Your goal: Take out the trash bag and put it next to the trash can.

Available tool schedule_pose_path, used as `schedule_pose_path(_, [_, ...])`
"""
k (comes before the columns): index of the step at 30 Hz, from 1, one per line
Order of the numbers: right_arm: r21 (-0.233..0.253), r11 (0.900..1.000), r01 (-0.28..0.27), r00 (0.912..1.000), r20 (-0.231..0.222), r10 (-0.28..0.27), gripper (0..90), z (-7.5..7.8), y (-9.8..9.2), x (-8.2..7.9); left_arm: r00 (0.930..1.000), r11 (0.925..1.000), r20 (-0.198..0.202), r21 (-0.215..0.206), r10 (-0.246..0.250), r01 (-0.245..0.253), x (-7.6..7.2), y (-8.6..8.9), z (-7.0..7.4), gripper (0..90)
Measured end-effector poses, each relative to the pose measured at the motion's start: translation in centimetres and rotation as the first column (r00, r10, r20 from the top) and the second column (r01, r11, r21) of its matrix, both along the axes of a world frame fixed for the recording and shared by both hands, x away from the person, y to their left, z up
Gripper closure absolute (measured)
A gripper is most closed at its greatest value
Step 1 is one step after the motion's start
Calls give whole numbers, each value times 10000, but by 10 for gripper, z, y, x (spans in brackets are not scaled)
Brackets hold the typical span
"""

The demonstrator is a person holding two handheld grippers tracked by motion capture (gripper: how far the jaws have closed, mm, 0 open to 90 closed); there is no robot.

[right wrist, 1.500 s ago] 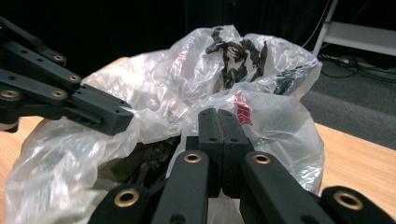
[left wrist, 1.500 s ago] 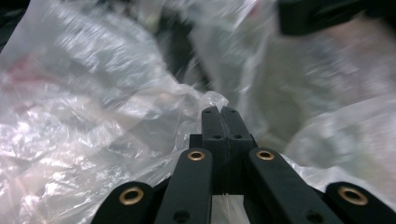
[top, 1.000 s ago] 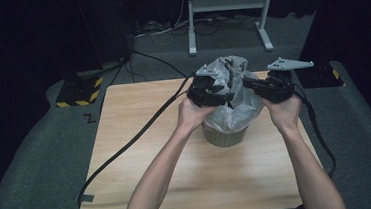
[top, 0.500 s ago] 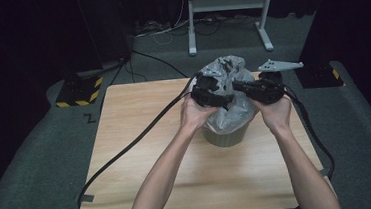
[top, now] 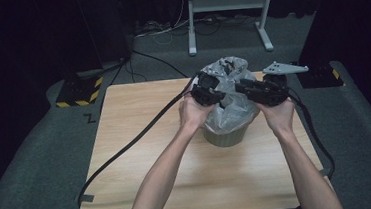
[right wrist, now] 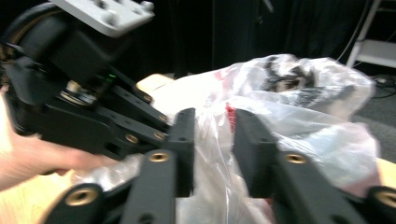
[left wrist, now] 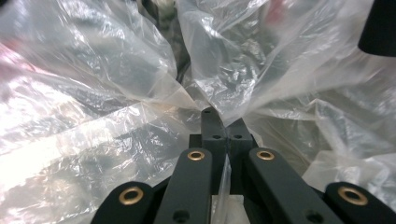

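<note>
My left gripper [left wrist: 223, 128] has its jaws pinched tight on a fold of the clear plastic bag [top: 230, 98], whose crumpled film hides whatever lies inside, while my right gripper [right wrist: 214, 140] stands with jaws parted around another bunch of film, and the blur leaves me unsure whether they touch it. The bag lines a small bin [top: 224, 135] that is largely covered by it, standing near the far edge of the wooden table [top: 142, 153], toward its right corner. I have open board along the near edge and to the left, where only a cable [top: 126, 144] crosses.
</note>
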State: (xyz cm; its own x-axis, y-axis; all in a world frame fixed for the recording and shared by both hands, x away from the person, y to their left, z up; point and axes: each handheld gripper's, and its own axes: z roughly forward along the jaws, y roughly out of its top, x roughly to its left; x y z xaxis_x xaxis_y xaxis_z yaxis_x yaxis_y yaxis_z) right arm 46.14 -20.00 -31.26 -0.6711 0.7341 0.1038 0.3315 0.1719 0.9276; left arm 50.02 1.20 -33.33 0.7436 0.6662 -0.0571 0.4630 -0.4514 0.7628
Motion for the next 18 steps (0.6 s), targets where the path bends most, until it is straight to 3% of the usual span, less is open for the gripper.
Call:
schedule_pose_path(3, [44,9996,264,9996,134,-265,559,2,-6,-1,9997,9996,241,-282,57,-50,-3,6,11,899])
schedule_pose_path(9, [642,9947,804,9960,350,-827,446,7,-30,-6,9979,9977,586,-634,260,-223,-6,23,31,899])
schedule_pose_path(13, [851,9908,1056,9937,291,-1084,432,7,-42,-7,9970,9948,729,-1003,268,-195,-9,29,42,899])
schedule_pose_path(18, [509,9919,1163,9932,32,-1166,427,0,-49,-4,9947,9894,952,-1428,390,-252,-11,41,56,899])
